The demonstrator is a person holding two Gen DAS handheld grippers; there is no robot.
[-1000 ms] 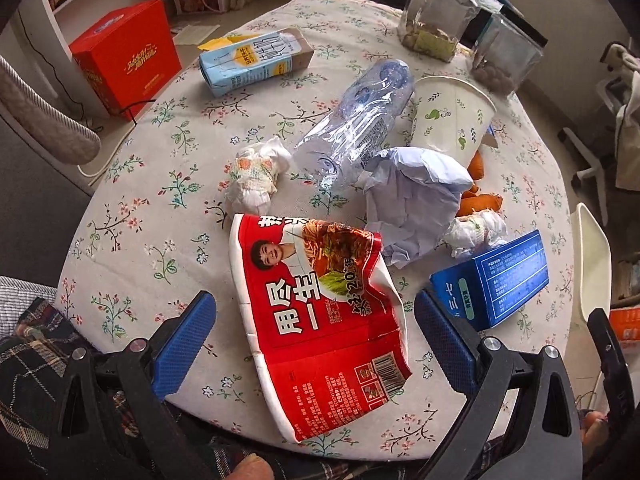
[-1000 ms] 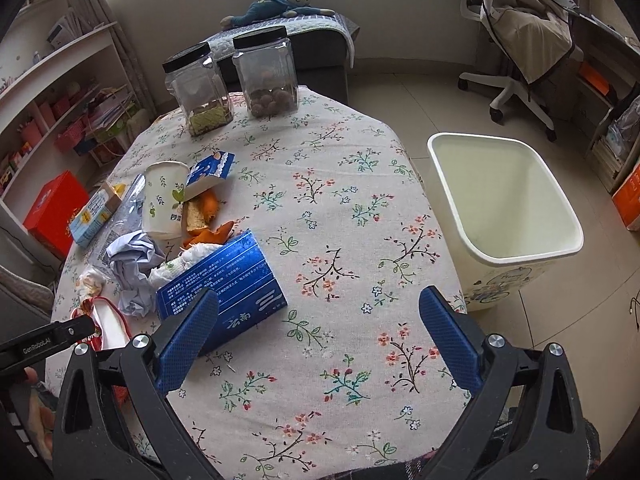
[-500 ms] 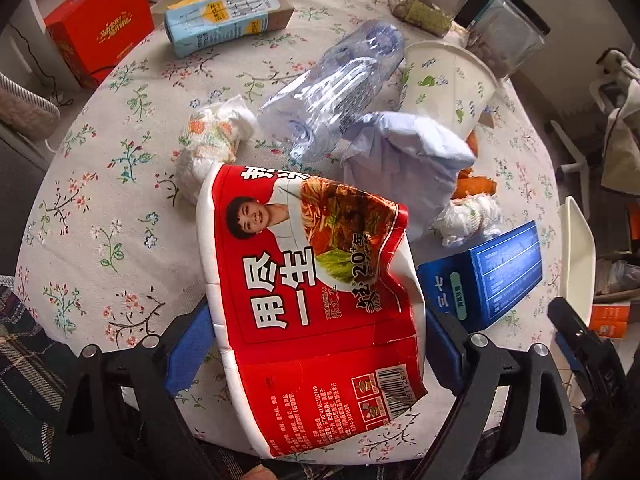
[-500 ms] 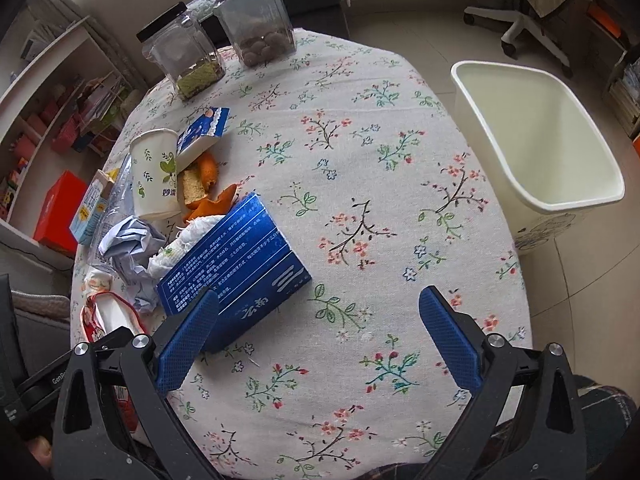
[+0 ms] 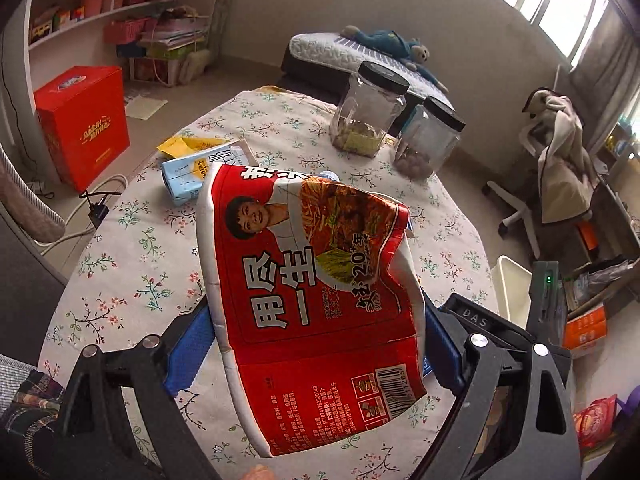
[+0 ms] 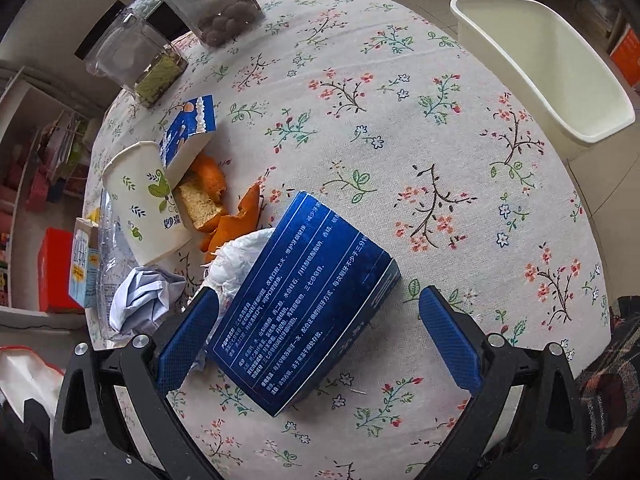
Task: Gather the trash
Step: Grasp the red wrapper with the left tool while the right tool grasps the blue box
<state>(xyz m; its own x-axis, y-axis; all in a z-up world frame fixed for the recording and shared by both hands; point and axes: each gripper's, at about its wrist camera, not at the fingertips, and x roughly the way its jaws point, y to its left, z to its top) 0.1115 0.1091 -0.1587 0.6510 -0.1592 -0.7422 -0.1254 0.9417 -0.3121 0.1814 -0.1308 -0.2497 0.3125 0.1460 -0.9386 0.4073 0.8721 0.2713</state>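
Left wrist view
Left gripper (image 5: 316, 346): clenched on the red wrapper (image 5: 316, 300), both blue pads pressed to its side edges; the jaws closed a little further onto it a moment ago, then held
Wrapper position: raised off the worktop (image 5: 132, 248), hanging in front of the camera and hiding much of the cloth behind it
Wrapper writing: large white Chinese characters, "20" in yellow, a printed portrait, a barcode at the lower right
Wrapper axis: long axis runs away from the camera, barcode end nearest
Other label: "DAS" in relief on the right gripper's body (image 5: 476, 322) at the lower right
Open room: bare floral cloth to the left of the wrapper; two black-lidded jars (image 5: 370, 110) near the far edge

Right wrist view
Right gripper (image 6: 316, 338): released; jaws wide, astride the blue box (image 6: 304, 300), pads not touching it
Box writing: rows of small white Chinese text on the top face
Box axis: long axis diagonal, near-left to far-right; lying flat, its left part over crumpled white tissue (image 6: 236, 260)
Cup (image 6: 146, 204): on its side, green leaf print, partial Chinese wording
Open room: worktop clear to the right of the box; cream bin (image 6: 560, 92) beyond the right edge
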